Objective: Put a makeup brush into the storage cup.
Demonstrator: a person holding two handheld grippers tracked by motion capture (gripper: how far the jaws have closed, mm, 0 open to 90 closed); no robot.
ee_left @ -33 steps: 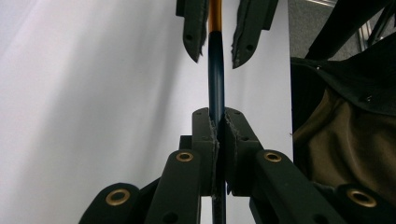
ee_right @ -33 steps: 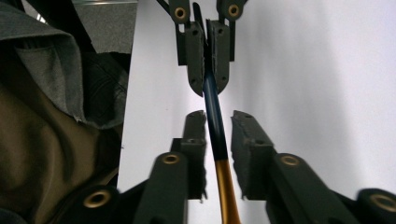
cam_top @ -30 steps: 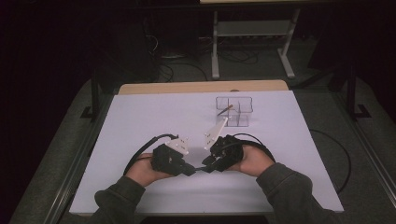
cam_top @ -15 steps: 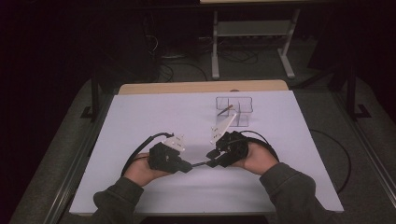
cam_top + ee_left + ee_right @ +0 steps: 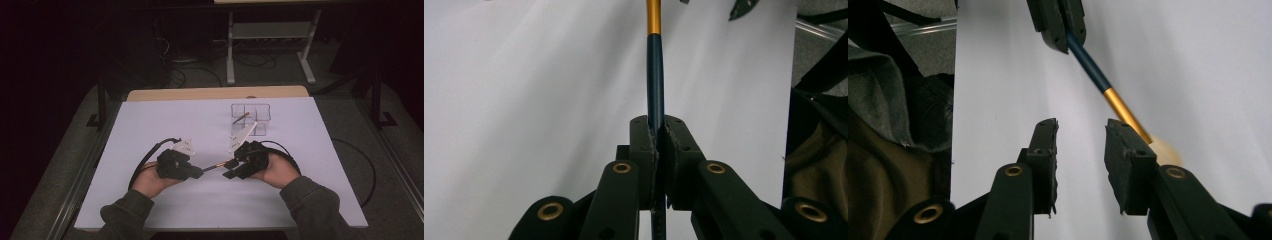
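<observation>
Left tongs (image 5: 656,145) clamped on pen (image 5: 654,75), held level frame centre as handoff, we think. Right tongs (image 5: 1080,150) gaping beside gold end, not gripping.

No readable text, labels, brands, numbers or signs on anything in view
</observation>
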